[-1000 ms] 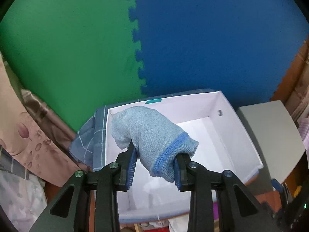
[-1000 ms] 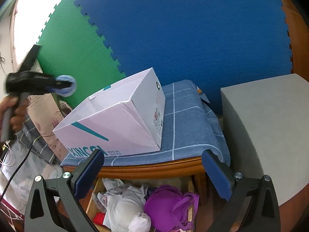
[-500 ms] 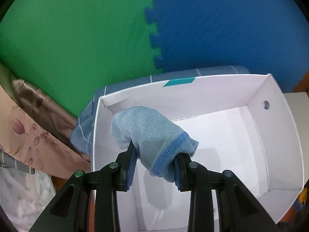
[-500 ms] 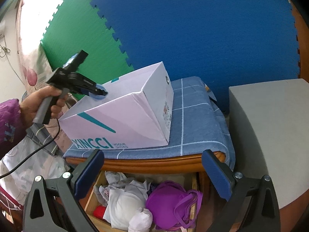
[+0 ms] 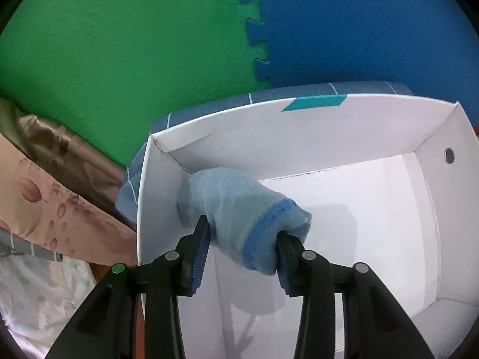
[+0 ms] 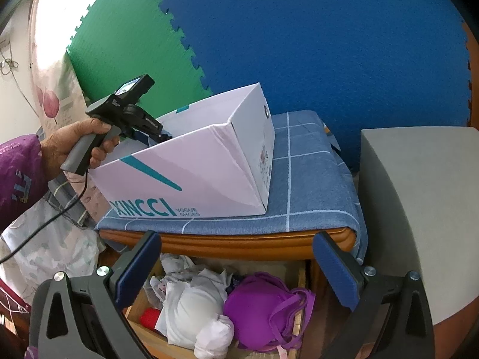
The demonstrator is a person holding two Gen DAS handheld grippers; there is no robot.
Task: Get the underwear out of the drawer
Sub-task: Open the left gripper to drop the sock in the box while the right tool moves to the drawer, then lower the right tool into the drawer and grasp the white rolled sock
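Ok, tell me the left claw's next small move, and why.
Probably finish opening and let go: the left claw hangs inside the white box, its jaws opening with the blue garment between them, so the garment should drop onto the box floor.

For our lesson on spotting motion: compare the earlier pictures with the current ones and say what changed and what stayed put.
The left hand-held gripper carried the light blue garment from above down into the white shoe box; its jaws are now opening, the garment still between them. The right hand-held gripper stayed open over the open drawer; box and drawer contents unchanged.
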